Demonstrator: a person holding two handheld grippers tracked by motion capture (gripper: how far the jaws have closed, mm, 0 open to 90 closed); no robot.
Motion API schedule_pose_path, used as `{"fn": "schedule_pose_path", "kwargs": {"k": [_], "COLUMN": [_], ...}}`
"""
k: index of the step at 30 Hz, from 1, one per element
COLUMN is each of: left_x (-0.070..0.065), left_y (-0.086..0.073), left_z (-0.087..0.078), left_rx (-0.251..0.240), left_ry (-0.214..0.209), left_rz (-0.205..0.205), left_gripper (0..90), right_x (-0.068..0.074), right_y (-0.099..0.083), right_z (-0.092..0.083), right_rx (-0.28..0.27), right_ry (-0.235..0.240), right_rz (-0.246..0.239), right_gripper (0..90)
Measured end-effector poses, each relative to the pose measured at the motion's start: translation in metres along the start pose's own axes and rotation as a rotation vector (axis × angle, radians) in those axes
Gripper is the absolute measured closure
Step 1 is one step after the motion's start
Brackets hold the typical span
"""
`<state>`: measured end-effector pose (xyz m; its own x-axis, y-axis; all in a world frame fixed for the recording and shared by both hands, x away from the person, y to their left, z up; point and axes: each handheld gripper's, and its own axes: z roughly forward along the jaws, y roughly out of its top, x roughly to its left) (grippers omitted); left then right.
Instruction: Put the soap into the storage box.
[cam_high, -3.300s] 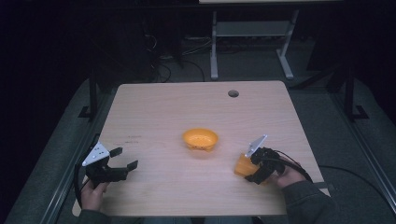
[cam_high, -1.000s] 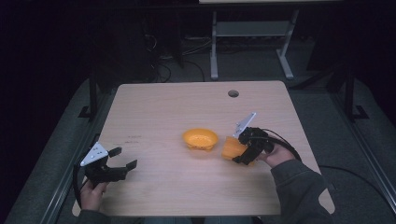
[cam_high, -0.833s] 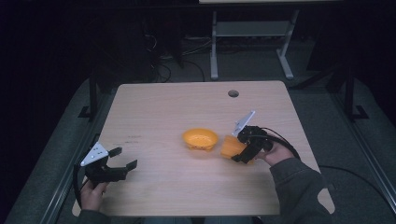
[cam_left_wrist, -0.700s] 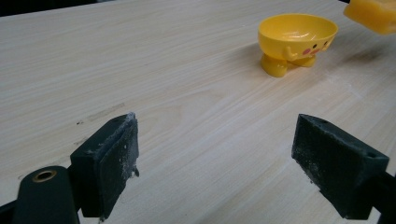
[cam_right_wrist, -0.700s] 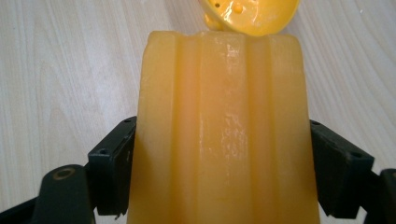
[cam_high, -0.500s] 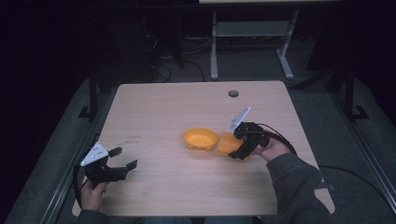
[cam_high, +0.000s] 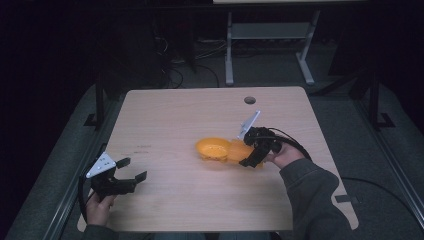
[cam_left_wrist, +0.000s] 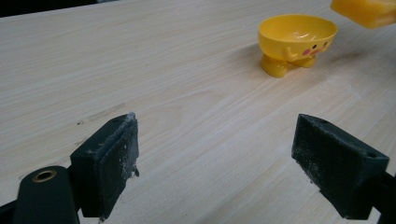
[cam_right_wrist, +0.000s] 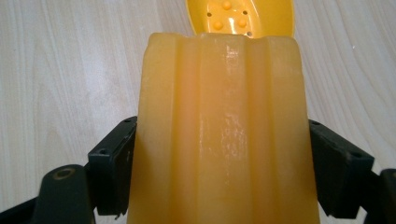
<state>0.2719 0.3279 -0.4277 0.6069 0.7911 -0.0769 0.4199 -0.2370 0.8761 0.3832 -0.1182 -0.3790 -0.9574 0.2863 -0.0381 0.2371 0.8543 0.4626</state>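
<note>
A small yellow bowl (cam_high: 212, 149) on two stubby feet, with a cartoon face on its side, stands at the table's middle (cam_left_wrist: 296, 42). My right gripper (cam_high: 246, 157) is shut on a ribbed orange cup (cam_right_wrist: 224, 135), tipped on its side with its mouth over the bowl's right rim (cam_right_wrist: 240, 16). Several small orange balls lie inside the bowl. At the near left corner of the table, my left gripper (cam_high: 130, 170) stands open with nothing between its pads (cam_left_wrist: 109, 163).
The light wooden table (cam_high: 165, 120) has a round cable hole (cam_high: 250, 100) near its far edge. A metal frame (cam_high: 267, 40) stands on the dark floor behind. Bare tabletop lies between the left gripper and the bowl.
My right gripper has carried the orange cup from the table's right side leftwards to the bowl and tipped it over the rim. The left gripper has stayed put.
</note>
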Motion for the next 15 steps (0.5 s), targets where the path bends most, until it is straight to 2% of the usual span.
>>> {"fn": "schedule_pose_path", "kwargs": {"k": [7,15], "left_x": [0.0,0.001], "left_y": [0.0,0.0], "left_z": [0.0,-0.001], "left_rx": [0.0,0.001], "left_ry": [-0.002,0.0], "left_rz": [0.001,0.002], "left_gripper": [14.1,14.1], "right_x": [-0.005,-0.008], "right_y": [0.006,0.018], "right_z": [-0.002,-0.002], "right_rx": [-0.02,-0.017], "right_ry": [0.001,0.006], "right_rz": [-0.003,-0.018], "right_gripper": [20.5,20.5]}}
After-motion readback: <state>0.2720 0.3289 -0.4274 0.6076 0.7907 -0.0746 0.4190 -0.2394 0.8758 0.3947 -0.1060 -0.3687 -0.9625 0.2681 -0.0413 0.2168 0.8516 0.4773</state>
